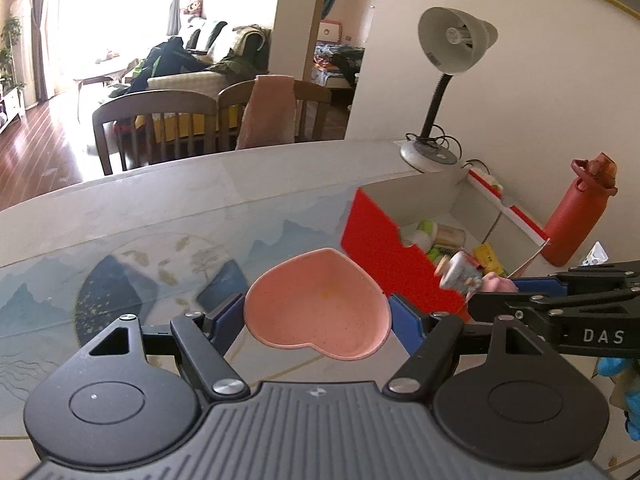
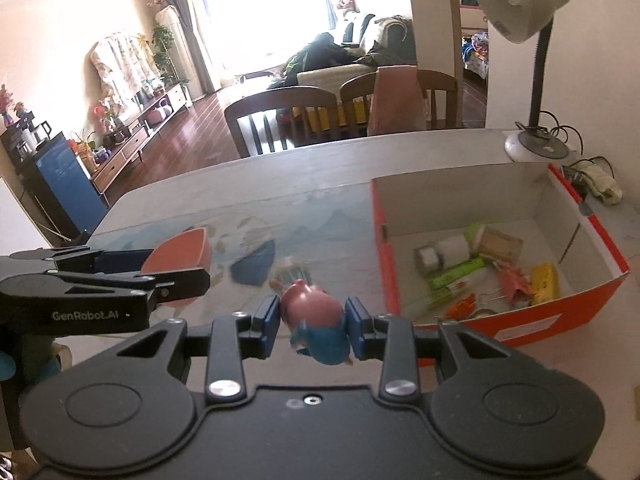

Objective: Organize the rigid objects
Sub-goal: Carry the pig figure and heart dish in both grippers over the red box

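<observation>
My left gripper point(image 1: 318, 312) is shut on a pink heart-shaped dish point(image 1: 320, 304) and holds it above the table. My right gripper point(image 2: 313, 320) is shut on a pink and blue pig figure point(image 2: 318, 320), left of the red cardboard box point(image 2: 532, 322). The figure and its blurred far end also show in the left wrist view point(image 1: 464, 274), in front of the box point(image 1: 380, 248). The box holds several small items, among them a white bottle point(image 2: 444, 254), a green tube point(image 2: 460, 274) and a yellow block point(image 2: 544, 282). The dish shows at the left in the right wrist view point(image 2: 180, 254).
A grey desk lamp point(image 1: 448, 80) stands at the table's far right corner behind the box. A red water bottle point(image 1: 580, 212) stands right of the box. Wooden chairs point(image 1: 160, 128) stand beyond the far table edge point(image 1: 200, 160). The table top carries a blue mountain print point(image 1: 120, 280).
</observation>
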Tool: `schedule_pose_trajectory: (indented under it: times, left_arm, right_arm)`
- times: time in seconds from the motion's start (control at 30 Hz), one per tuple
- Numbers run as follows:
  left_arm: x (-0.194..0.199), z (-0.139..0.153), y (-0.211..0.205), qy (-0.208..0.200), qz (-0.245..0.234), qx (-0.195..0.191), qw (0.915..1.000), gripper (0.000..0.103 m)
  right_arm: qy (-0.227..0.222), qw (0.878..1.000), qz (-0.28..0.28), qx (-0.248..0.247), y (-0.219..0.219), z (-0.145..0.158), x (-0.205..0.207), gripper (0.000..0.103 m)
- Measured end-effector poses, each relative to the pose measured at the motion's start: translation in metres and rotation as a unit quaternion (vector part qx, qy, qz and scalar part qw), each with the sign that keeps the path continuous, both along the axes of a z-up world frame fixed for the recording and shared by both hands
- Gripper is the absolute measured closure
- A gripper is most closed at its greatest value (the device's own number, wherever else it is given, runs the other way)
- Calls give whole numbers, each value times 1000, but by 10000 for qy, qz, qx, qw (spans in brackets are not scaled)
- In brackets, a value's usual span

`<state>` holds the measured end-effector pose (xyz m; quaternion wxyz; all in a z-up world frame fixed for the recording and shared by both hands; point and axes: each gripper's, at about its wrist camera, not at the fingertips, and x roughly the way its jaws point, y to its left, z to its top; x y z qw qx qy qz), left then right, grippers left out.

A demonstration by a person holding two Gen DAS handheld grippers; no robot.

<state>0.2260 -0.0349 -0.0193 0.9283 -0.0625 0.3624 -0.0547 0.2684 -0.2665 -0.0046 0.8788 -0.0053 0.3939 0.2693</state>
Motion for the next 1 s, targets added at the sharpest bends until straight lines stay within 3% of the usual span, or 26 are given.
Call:
schedule_pose_trajectory:
  times: [0.07, 0.53, 0.77, 1.0]
  left_arm:
    - [7, 0, -11, 18, -23, -9, 10000, 25]
    - [56, -11, -90, 262, 19, -33, 9996, 25]
    - [88, -11, -130, 342, -56, 41, 9994, 25]
    - [128, -29, -167, 708, -156, 136, 9973, 26]
  right_arm:
    - [-11, 10000, -7, -14, -10, -1, 6, 74]
    - [-67, 10000, 38, 27, -81, 0, 69, 74]
    - [-109, 9995, -291, -29, -119, -8, 114, 74]
    - [-99, 9975, -663, -227, -146, -33, 154, 74]
